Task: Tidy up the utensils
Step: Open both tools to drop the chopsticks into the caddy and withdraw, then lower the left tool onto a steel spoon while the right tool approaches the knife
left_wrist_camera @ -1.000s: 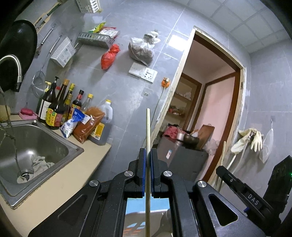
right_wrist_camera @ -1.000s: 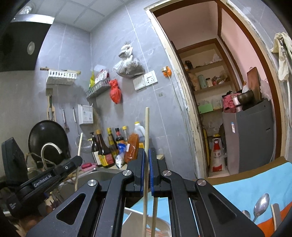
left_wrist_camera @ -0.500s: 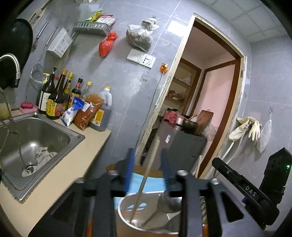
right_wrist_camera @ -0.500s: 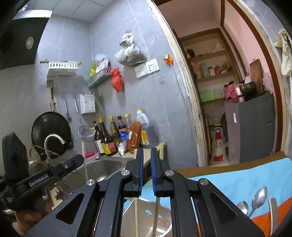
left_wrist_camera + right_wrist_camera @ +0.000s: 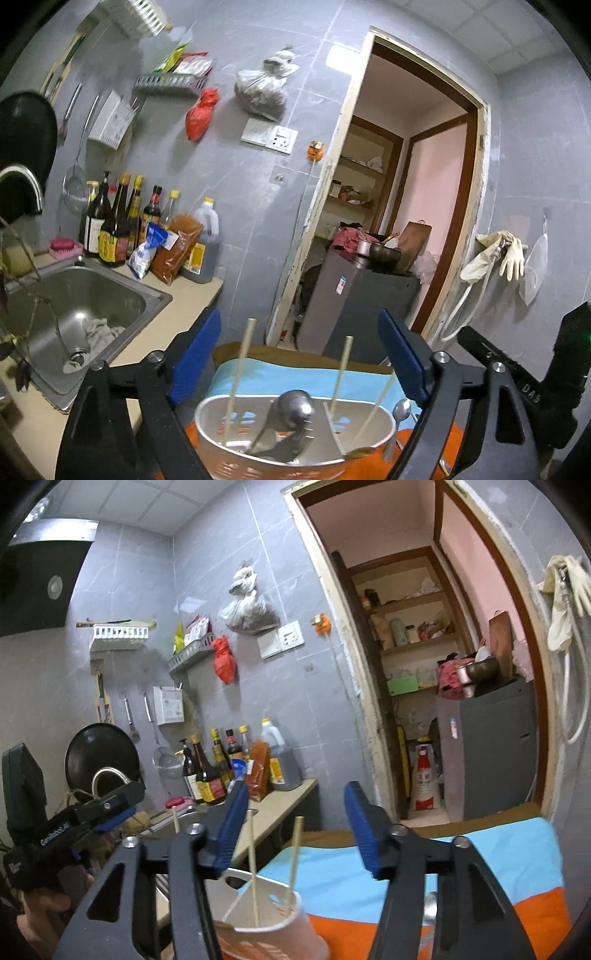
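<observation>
Since a second ago both grippers have let go of their chopsticks, which now stand loose in the white holder (image 5: 291,439) on the blue and orange cloth (image 5: 443,878) covering the desk. The left gripper (image 5: 299,362) and right gripper (image 5: 295,830) hover over it, jaws spread wide and empty. A ladle (image 5: 291,410) leans inside between the chopsticks (image 5: 238,376). The drop-off step looks finished; next, probably, comes fetching the spoon (image 5: 400,410) lying just beside the holder.
</observation>
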The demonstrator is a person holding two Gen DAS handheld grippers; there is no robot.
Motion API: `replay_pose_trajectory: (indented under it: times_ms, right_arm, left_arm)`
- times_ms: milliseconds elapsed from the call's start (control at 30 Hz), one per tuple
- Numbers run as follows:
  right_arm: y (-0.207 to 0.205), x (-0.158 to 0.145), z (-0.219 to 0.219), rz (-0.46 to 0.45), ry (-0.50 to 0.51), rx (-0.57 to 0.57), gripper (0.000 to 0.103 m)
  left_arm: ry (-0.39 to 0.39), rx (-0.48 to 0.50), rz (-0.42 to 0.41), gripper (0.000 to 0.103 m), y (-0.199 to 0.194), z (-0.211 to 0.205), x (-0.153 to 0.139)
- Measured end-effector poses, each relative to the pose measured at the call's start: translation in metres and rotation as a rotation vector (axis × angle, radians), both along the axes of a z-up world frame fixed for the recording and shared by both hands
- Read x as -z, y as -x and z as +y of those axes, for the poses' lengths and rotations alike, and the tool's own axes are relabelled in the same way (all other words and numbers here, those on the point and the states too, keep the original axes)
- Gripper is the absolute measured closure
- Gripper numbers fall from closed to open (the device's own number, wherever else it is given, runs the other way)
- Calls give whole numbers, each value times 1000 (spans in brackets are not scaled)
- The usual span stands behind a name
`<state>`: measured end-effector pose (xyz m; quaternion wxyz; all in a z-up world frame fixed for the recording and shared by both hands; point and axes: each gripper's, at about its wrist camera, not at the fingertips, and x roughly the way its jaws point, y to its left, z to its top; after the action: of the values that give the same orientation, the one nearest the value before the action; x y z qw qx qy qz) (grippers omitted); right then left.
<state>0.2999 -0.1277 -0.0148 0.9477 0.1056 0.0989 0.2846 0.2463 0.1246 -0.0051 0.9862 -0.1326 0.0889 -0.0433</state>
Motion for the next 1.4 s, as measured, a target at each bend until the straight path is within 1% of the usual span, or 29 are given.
replay_pose_trajectory:
  times_ms: [67, 100, 133, 267, 333, 367, 533, 700, 933, 1133, 1300, 1400]
  right_arm:
    - [6, -4, -14, 2, 16, 22, 41]
    - [9, -6, -22, 0, 21, 33, 32]
    - [11, -7, -29, -1, 24, 42, 25]
    - [20, -10, -59, 10, 46, 88, 16]
    - [24, -10, -75, 17, 50, 109, 2]
    - [26, -10, -83, 18, 50, 120, 0]
    - [30, -7, -119, 39, 58, 149, 0]
    - [27, 2, -148, 70, 66, 174, 0]
    - [20, 25, -190, 127, 99, 212, 0]
    - [8, 49, -222, 200, 113, 246, 0]
    - [-6, 67, -236, 257, 118, 249, 0]
    - [-17, 77, -240, 294, 122, 242, 0]
  left_arm:
    - [-17, -3, 14, 18, 1, -12, -2]
    - [-29, -8, 22, 12, 1, -18, -2]
    - [-48, -16, 27, 8, 3, -28, -3]
    - [-111, -10, 12, 7, 9, -59, -1]
    - [-132, -5, 19, 7, 10, -73, 0]
    - [-138, 0, 23, 7, 10, -82, 1]
    - [-159, 26, 17, 7, 15, -116, 6]
    - [-173, 67, 51, 7, 11, -149, 18]
    - [-203, 124, 97, 7, 0, -191, 39]
    - [-205, 165, 151, 7, -17, -220, 61]
    - [-201, 185, 212, 7, -34, -236, 81]
    - [-204, 199, 267, 7, -47, -241, 95]
